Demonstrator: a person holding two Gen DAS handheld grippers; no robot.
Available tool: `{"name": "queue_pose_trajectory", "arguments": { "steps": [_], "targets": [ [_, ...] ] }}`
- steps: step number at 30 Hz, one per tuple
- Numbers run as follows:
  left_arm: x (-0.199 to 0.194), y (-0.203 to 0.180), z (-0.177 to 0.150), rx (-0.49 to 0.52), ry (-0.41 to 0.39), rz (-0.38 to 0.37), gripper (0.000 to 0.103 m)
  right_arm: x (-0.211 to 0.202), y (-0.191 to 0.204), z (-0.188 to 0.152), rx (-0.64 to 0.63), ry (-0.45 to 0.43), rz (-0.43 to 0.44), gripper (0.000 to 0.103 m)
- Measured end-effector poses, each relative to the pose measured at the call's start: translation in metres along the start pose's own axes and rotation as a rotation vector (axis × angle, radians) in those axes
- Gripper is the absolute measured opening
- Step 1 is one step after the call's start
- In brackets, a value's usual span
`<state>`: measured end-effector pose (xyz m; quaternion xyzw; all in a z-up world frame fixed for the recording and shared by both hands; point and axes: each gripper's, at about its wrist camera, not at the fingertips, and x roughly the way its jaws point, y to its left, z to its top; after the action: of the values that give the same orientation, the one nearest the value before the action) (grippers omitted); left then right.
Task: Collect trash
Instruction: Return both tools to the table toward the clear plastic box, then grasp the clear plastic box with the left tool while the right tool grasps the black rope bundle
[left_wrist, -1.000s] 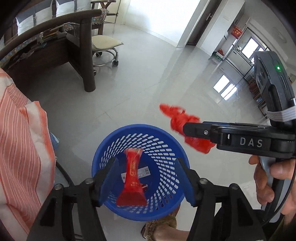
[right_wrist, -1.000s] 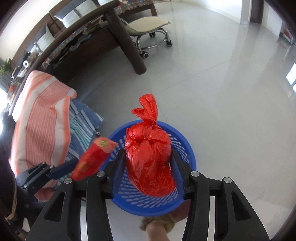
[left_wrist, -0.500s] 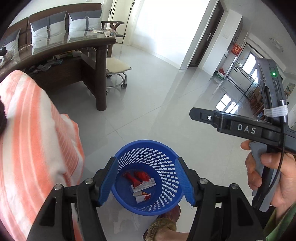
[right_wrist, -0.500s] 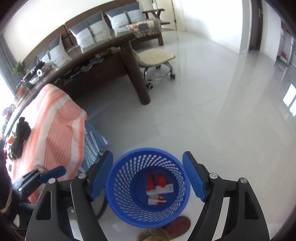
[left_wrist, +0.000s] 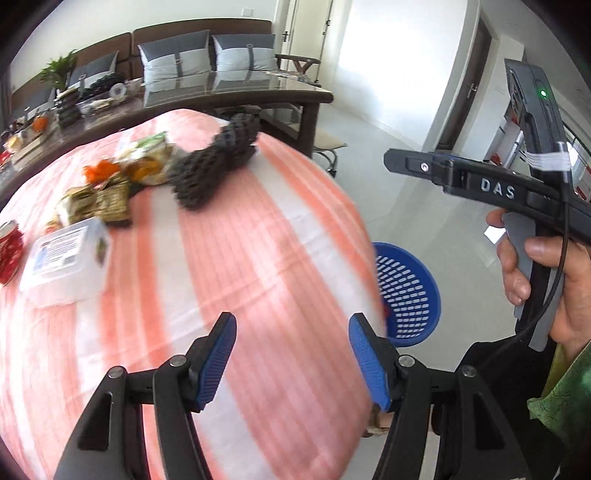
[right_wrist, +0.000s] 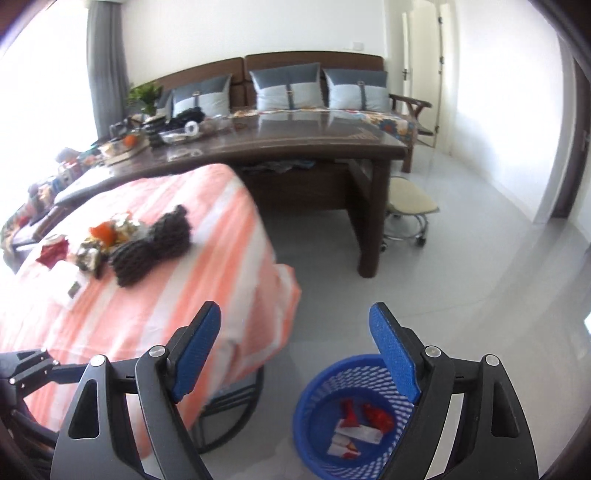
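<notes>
Beside the basket: both grippers hang empty above the striped table edge and floor; basket used as the landmark below.
Basket: blue basket (right_wrist: 354, 413) stands on the floor, just beside the table's near corner; red and white wrappers (right_wrist: 360, 428) lie in its bottom.
Left tongs: left gripper (left_wrist: 293, 365) has its jaws spread wide, nothing between them, over the striped tablecloth (left_wrist: 258, 258) up and left of the basket.
Right tongs: right gripper (right_wrist: 295, 354) also spread wide and empty, one finger over the basket rim, the other over the cloth edge.
Remaining trash: wrapper pile (left_wrist: 110, 188) sits well away from the basket, at the far side of the table; orange scrap (right_wrist: 101, 232) and a red packet (right_wrist: 53, 251) are beside it.
Not trash, likely: dark knitted bundle (left_wrist: 214, 166) touches the pile on the basket side; white plastic box (left_wrist: 64, 258) and red can (left_wrist: 9, 251) are further from the basket.
Risk 1: a reach from the basket side meets the knitted bundle first; jaws could snag it or shove the pile away.
Risk 2: wrappers overlap, so a wide grab may lift several loosely and shed one over the floor short of the basket.
Risk 3: pinching low could catch the cloth and drag everything.
Risk 4: both views are blurred, so exact pile edges cannot be told.
</notes>
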<state>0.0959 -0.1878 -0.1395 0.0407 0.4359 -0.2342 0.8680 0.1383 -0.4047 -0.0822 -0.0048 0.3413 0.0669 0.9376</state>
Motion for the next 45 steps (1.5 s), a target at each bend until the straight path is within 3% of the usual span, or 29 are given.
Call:
{"name": "queue_pose_trajectory", "arguments": {
  "steps": [6, 11, 15, 20, 23, 28, 33, 37, 39, 45],
  "targets": [
    [-0.028, 0.079, -0.022, -0.091, -0.003, 0.09, 0.065, 0.009, 0.094, -0.02, -0.154, 0.053, 0.193, 0.084],
    [-0.041, 0.144, -0.022, -0.123, -0.029, 0.117, 0.065, 0.016, 0.142, -0.04, -0.241, 0.093, 0.275, 0.084],
    [-0.045, 0.188, -0.011, -0.087, -0.045, 0.083, 0.065, 0.023, 0.161, -0.053, -0.28, 0.114, 0.295, 0.084],
    [-0.056, 0.215, 0.015, -0.029, -0.113, 0.002, 0.065, 0.028, 0.172, -0.063, -0.267, 0.135, 0.286, 0.084],
    [-0.055, 0.22, 0.033, 0.002, -0.128, -0.08, 0.067, 0.026, 0.175, -0.066, -0.258, 0.121, 0.272, 0.086],
    [-0.031, 0.216, 0.051, 0.074, -0.08, -0.161, 0.068, 0.025, 0.172, -0.066, -0.208, 0.109, 0.273, 0.086],
    [-0.005, 0.216, 0.054, 0.115, 0.064, -0.281, 0.068, 0.024, 0.172, -0.066, -0.207, 0.109, 0.27, 0.086],
    [-0.023, 0.199, 0.036, 0.214, 0.161, -0.406, 0.068, 0.022, 0.17, -0.065, -0.201, 0.108, 0.269, 0.086],
    [-0.032, 0.189, 0.027, 0.263, 0.167, -0.411, 0.068, 0.02, 0.166, -0.064, -0.189, 0.105, 0.27, 0.086],
    [-0.017, 0.158, 0.03, 0.31, 0.126, -0.271, 0.074, 0.022, 0.159, -0.064, -0.172, 0.121, 0.256, 0.086]
  ]
}}
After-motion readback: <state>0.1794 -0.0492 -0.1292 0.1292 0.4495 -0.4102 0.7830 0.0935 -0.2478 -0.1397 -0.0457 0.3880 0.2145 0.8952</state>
